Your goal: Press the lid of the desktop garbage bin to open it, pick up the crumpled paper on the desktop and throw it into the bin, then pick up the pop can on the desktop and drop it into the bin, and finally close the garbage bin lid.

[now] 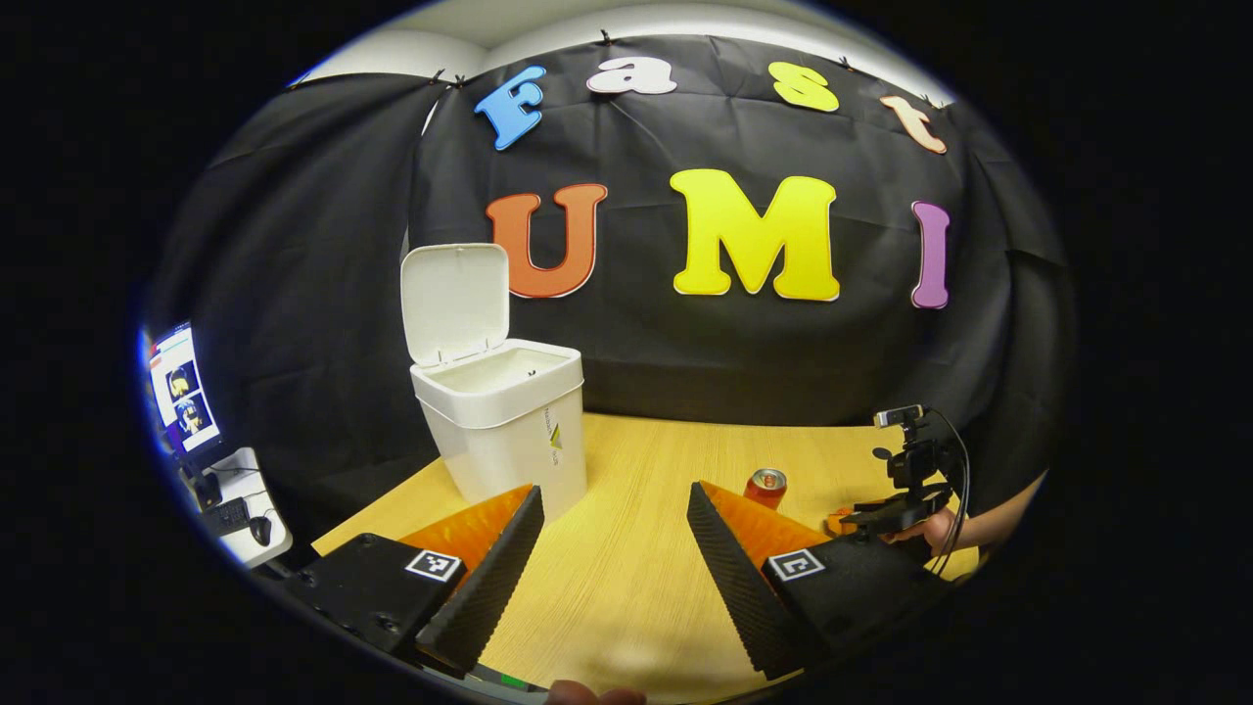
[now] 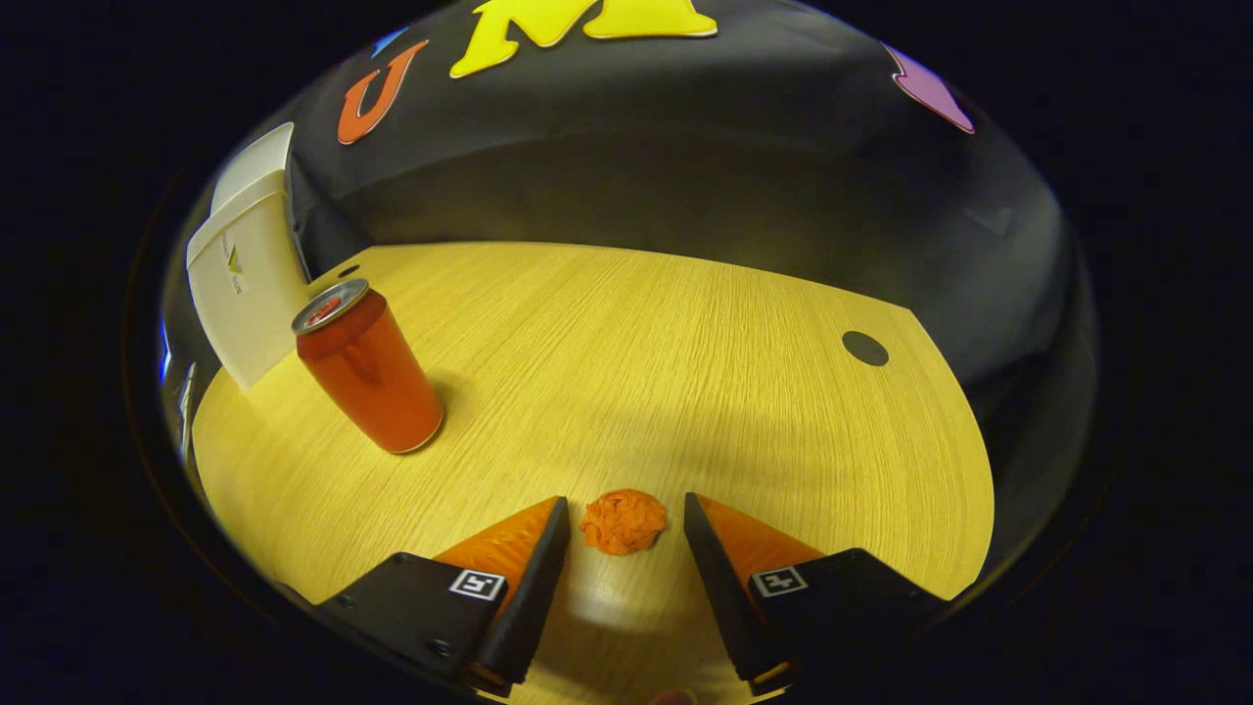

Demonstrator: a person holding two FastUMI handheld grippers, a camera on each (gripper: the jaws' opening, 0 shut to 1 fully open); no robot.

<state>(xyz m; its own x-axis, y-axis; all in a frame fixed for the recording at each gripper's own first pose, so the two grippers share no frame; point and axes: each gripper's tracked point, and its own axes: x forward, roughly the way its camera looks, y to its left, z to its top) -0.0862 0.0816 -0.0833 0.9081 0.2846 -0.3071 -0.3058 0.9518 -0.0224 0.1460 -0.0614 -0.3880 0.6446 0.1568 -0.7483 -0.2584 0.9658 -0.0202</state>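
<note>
bin (image 1: 504,421): lid (image 1: 455,304) up, on table (image 1: 636,558) | can (image 2: 367,367): upright near bin | paper (image 2: 623,521): on table between right gripper (image 2: 620,534) fingers, spread, not touching | left gripper (image 1: 612,534): fingers spread, holding nothing

Left claw (image 1: 612,494) held low, fingers spread wide, nothing between them. Right claw (image 2: 620,509) angled down, fingers parted, tips apart and pressing on nothing. Farther off in the left gripper view, right claw's body gripped by a hand (image 1: 942,530), bare forearm reaching in from the right edge.
</note>
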